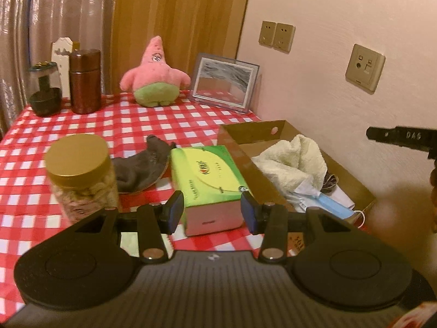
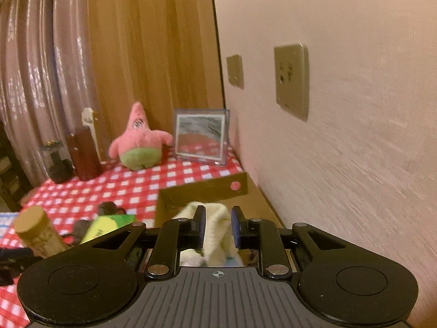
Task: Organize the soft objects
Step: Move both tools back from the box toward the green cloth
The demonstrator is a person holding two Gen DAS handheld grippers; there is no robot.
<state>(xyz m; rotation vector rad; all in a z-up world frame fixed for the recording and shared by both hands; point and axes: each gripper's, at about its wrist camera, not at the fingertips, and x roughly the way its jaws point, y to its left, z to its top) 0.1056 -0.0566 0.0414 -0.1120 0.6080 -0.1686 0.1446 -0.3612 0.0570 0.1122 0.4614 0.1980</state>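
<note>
Grippers over a checked table, towel lying in the box

Left gripper hangs low over the red-and-white checked tablecloth with its blue pads moderately apart and nothing pressed between them. A green tissue box lies on the cloth beyond the gap, seen between the fingers but not gripped. Just left of it sits a dark grey soft item, crumpled, and nearer the camera a clear jar with a gold lid.

Right gripper stands with its jaws narrowly apart. The cream towel shows in the gap and behind it; the picture is blurred, and I cannot tell whether the pads touch the cloth. In the left wrist view the same towel lies heaped inside the cardboard box, which stands at the table's right edge, close to the wall. A blue face mask and some papers lie in the box beside the towel.

At the far end of the table a pink star plush toy sits upright, with a framed picture to its right and a brown canister and a dark glass jar to its left. Curtains hang behind them.
</note>
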